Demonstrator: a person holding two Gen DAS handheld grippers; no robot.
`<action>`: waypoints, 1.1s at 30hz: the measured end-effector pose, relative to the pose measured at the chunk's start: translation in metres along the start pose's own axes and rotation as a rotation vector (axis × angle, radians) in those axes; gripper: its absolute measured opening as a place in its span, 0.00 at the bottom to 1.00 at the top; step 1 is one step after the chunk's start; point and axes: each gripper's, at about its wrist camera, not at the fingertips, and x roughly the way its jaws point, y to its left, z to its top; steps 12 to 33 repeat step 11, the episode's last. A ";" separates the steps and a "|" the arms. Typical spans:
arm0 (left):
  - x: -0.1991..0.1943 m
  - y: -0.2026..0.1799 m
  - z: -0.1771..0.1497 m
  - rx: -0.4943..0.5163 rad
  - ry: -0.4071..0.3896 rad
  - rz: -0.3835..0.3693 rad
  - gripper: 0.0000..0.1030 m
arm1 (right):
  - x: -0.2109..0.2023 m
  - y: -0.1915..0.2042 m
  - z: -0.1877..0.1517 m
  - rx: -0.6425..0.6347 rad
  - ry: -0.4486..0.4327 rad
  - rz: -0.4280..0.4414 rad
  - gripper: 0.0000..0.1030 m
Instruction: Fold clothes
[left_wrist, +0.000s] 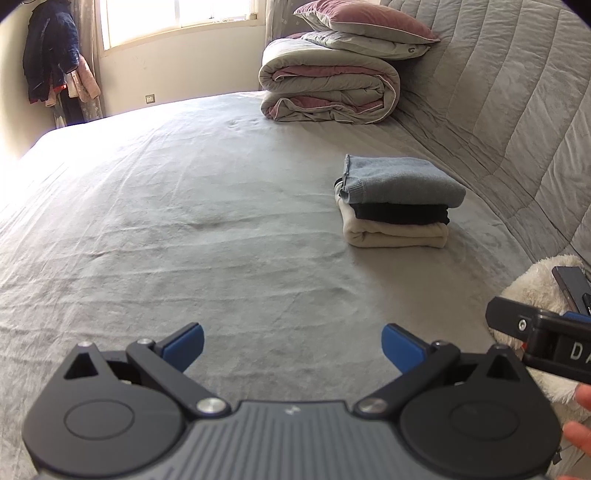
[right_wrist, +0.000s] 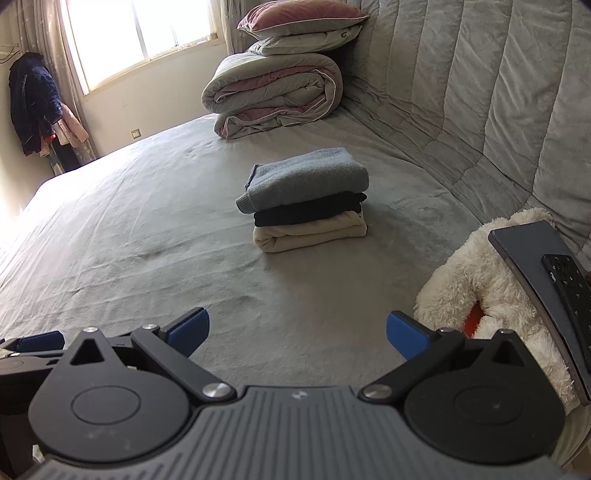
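A neat stack of three folded garments lies on the grey bed sheet (left_wrist: 184, 221): a blue-grey sweater (left_wrist: 402, 179) on top, a black piece (left_wrist: 400, 214) in the middle, a cream piece (left_wrist: 397, 234) at the bottom. In the right wrist view the same stack shows with the sweater (right_wrist: 306, 179) uppermost. My left gripper (left_wrist: 291, 345) hovers open over bare sheet, well short of the stack. My right gripper (right_wrist: 297, 332) is open too, nothing between its blue pads (right_wrist: 188, 332). The right gripper's body (left_wrist: 546, 339) shows at the left view's right edge.
A rolled grey-and-pink duvet (left_wrist: 328, 88) with pillows (left_wrist: 365, 22) on it sits at the far end. A quilted headboard (right_wrist: 480, 92) runs along the right. A white plush toy (right_wrist: 476, 273) carries a dark tablet (right_wrist: 535, 280) and phone. Clothes (left_wrist: 51, 55) hang by the window.
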 end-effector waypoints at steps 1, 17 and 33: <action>0.000 0.000 0.000 0.000 0.000 0.000 0.99 | 0.000 0.001 0.000 -0.002 -0.001 0.000 1.00; -0.004 0.005 -0.003 0.001 -0.013 0.003 0.99 | -0.002 0.007 -0.001 -0.018 -0.009 -0.006 1.00; -0.004 0.005 -0.003 0.001 -0.013 0.003 0.99 | -0.002 0.007 -0.001 -0.018 -0.009 -0.006 1.00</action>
